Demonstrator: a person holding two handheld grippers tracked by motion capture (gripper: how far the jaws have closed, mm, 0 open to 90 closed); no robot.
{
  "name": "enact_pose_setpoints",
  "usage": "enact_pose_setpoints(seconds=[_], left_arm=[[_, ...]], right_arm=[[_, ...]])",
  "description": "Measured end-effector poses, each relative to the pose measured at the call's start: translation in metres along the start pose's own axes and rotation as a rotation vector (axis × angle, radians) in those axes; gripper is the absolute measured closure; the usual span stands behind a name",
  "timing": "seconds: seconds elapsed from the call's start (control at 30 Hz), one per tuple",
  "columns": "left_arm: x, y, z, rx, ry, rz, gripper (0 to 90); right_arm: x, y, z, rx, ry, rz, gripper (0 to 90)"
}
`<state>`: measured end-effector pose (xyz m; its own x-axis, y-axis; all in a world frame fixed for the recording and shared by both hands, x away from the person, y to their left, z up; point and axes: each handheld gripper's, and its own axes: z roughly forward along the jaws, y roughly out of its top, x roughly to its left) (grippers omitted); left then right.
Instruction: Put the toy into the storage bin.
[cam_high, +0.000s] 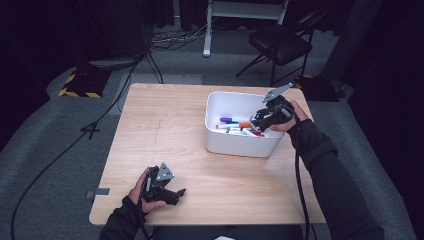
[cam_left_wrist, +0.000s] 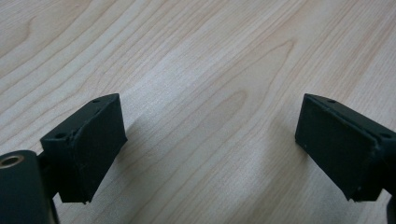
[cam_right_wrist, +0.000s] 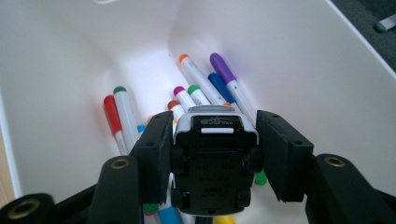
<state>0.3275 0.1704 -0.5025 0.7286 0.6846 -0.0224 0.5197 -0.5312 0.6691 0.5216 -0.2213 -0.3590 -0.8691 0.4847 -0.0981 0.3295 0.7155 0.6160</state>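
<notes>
While the right gripper (cam_right_wrist: 212, 154) hangs over the white box (cam_high: 215, 137), its two black jaws press on the sides of a small toy car (cam_right_wrist: 212, 163), seen from its dark underside. Under the car, many marker pens (cam_right_wrist: 212, 81) with caps of different colours lie in the box. Near the front edge of the wooden table (cam_high: 165, 125), the left gripper (cam_left_wrist: 210, 149) rests in the left hand (cam_high: 142, 192). Its jaws stand wide apart with nothing between them.
</notes>
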Motion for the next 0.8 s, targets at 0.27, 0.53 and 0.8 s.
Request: enact_pose_setpoints(seconds=[0.27, 0.53, 0.8], left_arm=[[0.000, 0.000, 0.000, 0.000, 0.001, 0.000, 8.7], [0.000, 0.000, 0.000, 0.000, 0.000, 0.000, 8.7], [0.000, 0.000, 0.000, 0.001, 0.002, 0.003, 8.6]], right_arm=[[-0.003, -0.009, -0.006, 0.045, 0.005, -0.018, 48.4], [-0.005, -0.019, -0.008, 0.043, 0.033, -0.021, 44.8], [-0.003, -0.021, -0.020, -0.062, 0.026, -0.005, 40.3]])
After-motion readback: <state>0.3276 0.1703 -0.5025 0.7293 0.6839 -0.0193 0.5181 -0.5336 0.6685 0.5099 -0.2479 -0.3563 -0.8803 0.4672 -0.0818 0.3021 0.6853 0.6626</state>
